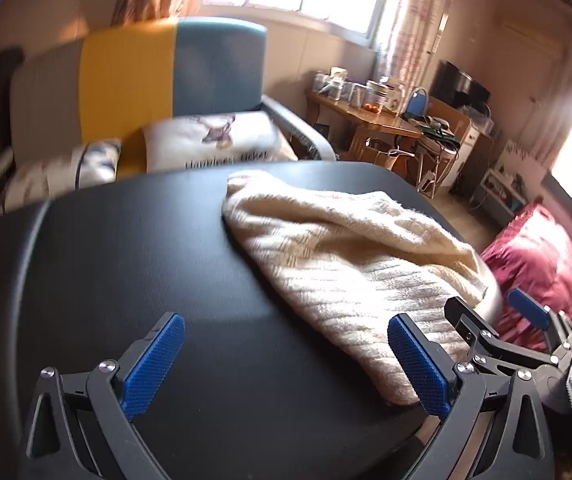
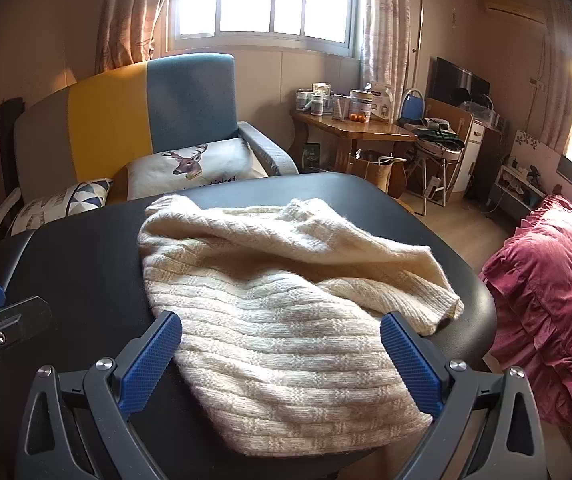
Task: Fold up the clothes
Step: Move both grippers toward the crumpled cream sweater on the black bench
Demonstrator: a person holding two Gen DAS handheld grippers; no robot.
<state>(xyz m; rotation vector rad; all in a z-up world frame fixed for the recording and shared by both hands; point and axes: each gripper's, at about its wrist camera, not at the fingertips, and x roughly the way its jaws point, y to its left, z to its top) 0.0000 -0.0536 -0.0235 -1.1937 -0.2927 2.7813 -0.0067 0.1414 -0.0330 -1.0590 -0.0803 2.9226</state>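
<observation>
One cream knit sweater (image 2: 277, 320) is seen lying on the black table (image 2: 85, 264), loosely bunched and not squared off. A sleeve or upper portion appears to be thrown over the body in a rumpled ridge, so little of the folding is judged done: spreading, flattening and the folds themselves seem to be left. Its long axis is judged to run from the near edge of the table, slightly right of centre, away to the far left, toward the armchair (image 2: 133, 120); which end is the neck cannot be told. The right gripper (image 2: 281, 364) is held wide open, straddling the near hem, nothing gripped. The left gripper (image 1: 286, 364) is likewise spread wide and empty, over bare table beside the sweater's left edge.
</observation>
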